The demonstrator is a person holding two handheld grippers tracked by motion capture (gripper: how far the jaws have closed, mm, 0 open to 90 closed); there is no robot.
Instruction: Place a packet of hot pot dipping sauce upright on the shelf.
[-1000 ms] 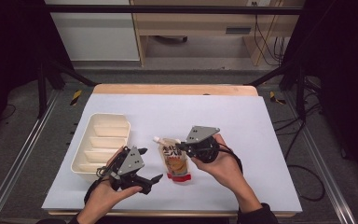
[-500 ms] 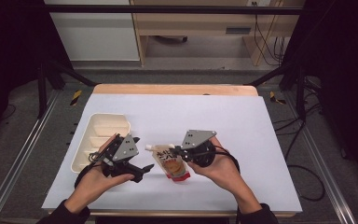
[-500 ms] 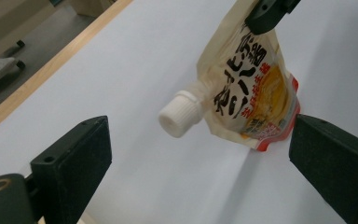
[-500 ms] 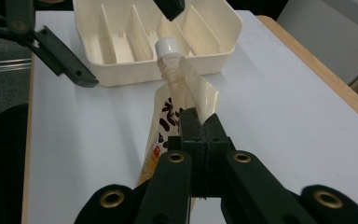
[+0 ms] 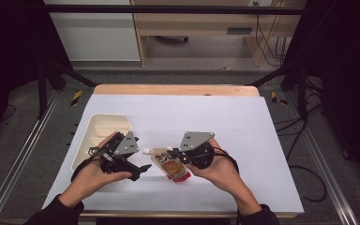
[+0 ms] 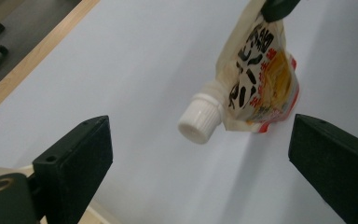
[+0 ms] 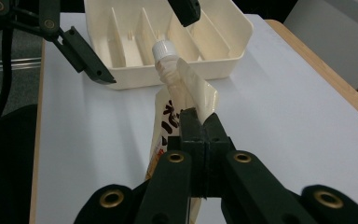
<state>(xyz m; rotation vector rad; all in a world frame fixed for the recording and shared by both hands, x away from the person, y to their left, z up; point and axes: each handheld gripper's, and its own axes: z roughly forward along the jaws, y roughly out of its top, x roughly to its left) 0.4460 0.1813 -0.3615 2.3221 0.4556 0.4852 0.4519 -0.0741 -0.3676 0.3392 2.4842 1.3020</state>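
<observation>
A spouted pouch [image 5: 169, 165] with dark lettering, a red edge and a white screw cap [image 5: 146, 151] hangs just above the white table. My right gripper [image 5: 178, 158] is shut on the pouch's upper edge, seen close in the right gripper view as jaws [image 7: 200, 122] pinching the pouch [image 7: 186, 93] below its cap [image 7: 163, 49]. My left gripper [image 5: 139, 169] is open to the left of the pouch. In the left gripper view its wide jaws [image 6: 200, 156] stand either side of the cap [image 6: 198, 123], short of touching the pouch [image 6: 261, 79].
A cream divided tray [image 5: 93, 129] lies at the table's left, just behind the left hand; it is also in the right gripper view [image 7: 214, 46]. The wooden table edge [image 5: 178, 89] runs along the back.
The right gripper has carried the pouch left and turned its cap toward the left gripper. The left gripper has moved away from the front edge and up to the cap.
</observation>
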